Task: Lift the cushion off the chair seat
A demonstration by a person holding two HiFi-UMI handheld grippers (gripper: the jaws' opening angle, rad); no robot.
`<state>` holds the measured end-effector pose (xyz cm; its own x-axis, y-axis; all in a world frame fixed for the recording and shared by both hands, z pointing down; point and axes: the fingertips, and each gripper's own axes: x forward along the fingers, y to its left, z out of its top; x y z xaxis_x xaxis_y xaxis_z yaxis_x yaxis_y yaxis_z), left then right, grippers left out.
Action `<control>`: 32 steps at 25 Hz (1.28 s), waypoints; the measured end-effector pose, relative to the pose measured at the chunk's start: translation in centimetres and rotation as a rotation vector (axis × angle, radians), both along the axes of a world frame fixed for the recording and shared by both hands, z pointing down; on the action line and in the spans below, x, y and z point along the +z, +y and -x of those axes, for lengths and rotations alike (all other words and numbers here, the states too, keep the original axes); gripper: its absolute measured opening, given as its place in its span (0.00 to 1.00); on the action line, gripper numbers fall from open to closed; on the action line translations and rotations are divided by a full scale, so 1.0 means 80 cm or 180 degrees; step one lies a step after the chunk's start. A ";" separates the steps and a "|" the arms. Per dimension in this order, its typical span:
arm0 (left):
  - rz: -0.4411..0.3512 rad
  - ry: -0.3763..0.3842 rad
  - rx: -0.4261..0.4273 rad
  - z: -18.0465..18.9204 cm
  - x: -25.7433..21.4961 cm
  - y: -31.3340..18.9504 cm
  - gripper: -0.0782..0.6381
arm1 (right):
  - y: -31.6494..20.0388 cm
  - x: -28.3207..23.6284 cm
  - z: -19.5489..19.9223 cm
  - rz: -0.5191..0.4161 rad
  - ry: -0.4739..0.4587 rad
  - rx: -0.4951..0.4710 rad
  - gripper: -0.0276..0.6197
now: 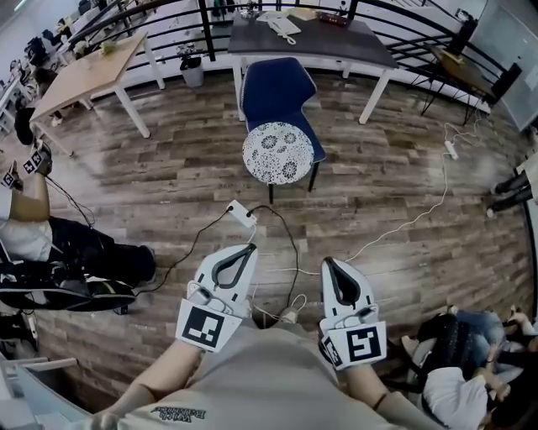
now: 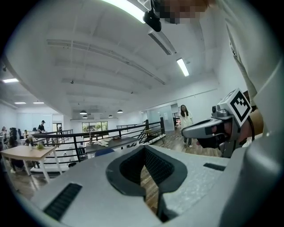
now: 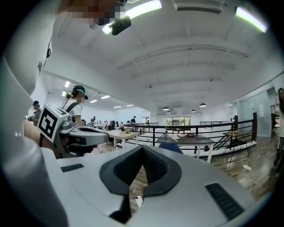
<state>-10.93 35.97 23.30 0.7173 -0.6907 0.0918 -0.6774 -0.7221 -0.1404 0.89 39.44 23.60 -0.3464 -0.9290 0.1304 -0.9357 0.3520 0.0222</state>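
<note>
Cushion (image 1: 277,152): on chair (image 1: 273,91) seat; probably soft, light; pinch its rim.
Left gripper (image 1: 250,247), right gripper (image 1: 328,262): jaws closed, empty, well short of chair.

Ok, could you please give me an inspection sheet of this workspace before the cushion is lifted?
Surface: wooden floor; blue chair stands before a dark table.
Job's things: patterned round cushion lies on the chair seat, untouched.
Clutter: white items on the dark table.
Grippers: left gripper and right gripper empty, fingers together, well short of the chair.
Cables: floor power strip, black cable trailing from it; second strip at right.
Surroundings: railing, light table, seated people left and right.
</note>
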 end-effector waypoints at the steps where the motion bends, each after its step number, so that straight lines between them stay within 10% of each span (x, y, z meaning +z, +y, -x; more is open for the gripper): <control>1: 0.0002 -0.0001 -0.0006 -0.002 0.002 -0.001 0.12 | 0.000 0.003 -0.002 0.0003 -0.0010 0.0001 0.05; 32: 0.0029 -0.0165 -0.0319 -0.106 0.048 -0.001 0.12 | -0.019 0.046 -0.125 -0.0069 -0.0152 -0.0156 0.05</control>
<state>-2.44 35.87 27.18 0.6387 -0.7578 0.1335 -0.7384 -0.6524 -0.1709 10.88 37.89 27.26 -0.3968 -0.9132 0.0927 -0.9176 0.3973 -0.0138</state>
